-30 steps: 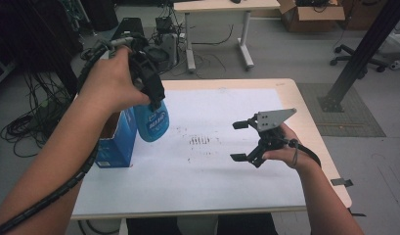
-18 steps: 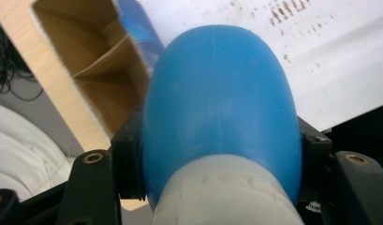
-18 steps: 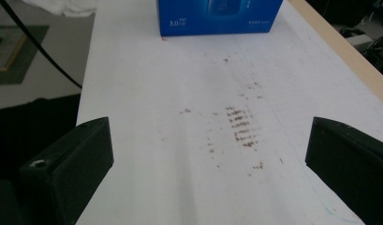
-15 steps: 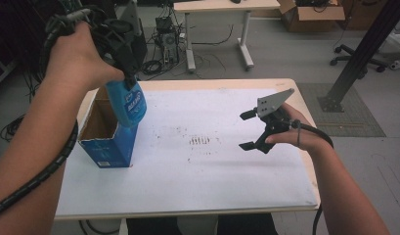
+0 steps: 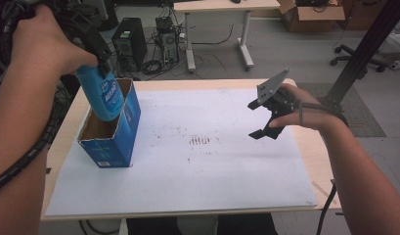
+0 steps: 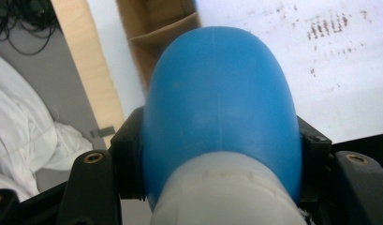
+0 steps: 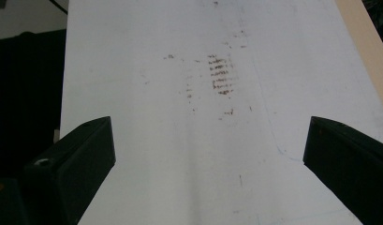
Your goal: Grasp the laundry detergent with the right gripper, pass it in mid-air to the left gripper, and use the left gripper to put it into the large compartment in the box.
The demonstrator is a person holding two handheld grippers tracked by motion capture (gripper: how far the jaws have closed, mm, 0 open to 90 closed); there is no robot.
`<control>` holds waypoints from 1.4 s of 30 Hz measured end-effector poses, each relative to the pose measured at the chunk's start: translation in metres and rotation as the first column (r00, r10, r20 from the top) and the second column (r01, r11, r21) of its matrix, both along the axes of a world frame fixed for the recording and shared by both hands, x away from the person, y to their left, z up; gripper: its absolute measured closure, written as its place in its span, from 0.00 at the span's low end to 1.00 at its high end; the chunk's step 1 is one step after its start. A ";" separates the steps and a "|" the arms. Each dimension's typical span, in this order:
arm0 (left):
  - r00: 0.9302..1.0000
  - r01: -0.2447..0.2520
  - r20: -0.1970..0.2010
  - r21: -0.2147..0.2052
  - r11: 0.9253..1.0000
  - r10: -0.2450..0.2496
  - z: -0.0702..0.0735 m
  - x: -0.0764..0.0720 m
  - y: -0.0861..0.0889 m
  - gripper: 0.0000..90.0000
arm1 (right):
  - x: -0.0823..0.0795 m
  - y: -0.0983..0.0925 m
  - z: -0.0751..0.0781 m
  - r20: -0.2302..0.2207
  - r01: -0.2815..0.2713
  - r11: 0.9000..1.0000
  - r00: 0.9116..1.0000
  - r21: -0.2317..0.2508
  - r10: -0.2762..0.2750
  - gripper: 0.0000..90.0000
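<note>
**Blue bottle held above the open box**

Here's the table, broad and pale-edged, a white sheet spread across nearly all of it, with a patch of brown smudges near the middle. Over on the left side stands the blue cardboard box, upright, top flaps open, brown interior on show. Right above that opening, the blue bottle hangs tilted, its lower end dipping just past the rim at the box's far corner; whether it touches the cardboard I cannot tell. The left tongs have it clamped at the shoulder, and in the left gripper view the black jaws press on both flanks of the rounded blue body just above its white neck. Across the table, well apart, the right tongs float in the air over the sheet's right side, jaws spread wide, nothing between them.
</note>
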State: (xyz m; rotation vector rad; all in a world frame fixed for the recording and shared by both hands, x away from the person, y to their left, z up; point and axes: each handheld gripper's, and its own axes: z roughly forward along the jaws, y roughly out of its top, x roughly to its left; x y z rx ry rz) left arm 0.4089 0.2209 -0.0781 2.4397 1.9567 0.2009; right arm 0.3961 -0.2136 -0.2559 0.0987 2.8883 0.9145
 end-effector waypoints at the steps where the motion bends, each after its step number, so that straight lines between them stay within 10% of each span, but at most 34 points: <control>1: 1.000 -0.009 0.001 0.001 1.000 0.009 0.000 0.000 0.003 0.42 | 0.001 0.000 0.002 -0.001 -0.002 1.000 1.000 -0.012 0.002 0.03; 16: 0.994 -0.105 -0.015 -0.007 0.994 0.105 -0.014 0.009 0.030 0.42 | 0.004 0.007 0.025 -0.032 -0.037 0.979 0.999 -0.199 0.032 0.03; 42: 0.985 -0.165 -0.050 -0.035 0.986 0.163 -0.074 0.015 0.053 0.42 | -0.001 0.014 0.032 -0.035 -0.060 0.970 0.998 -0.237 0.054 0.04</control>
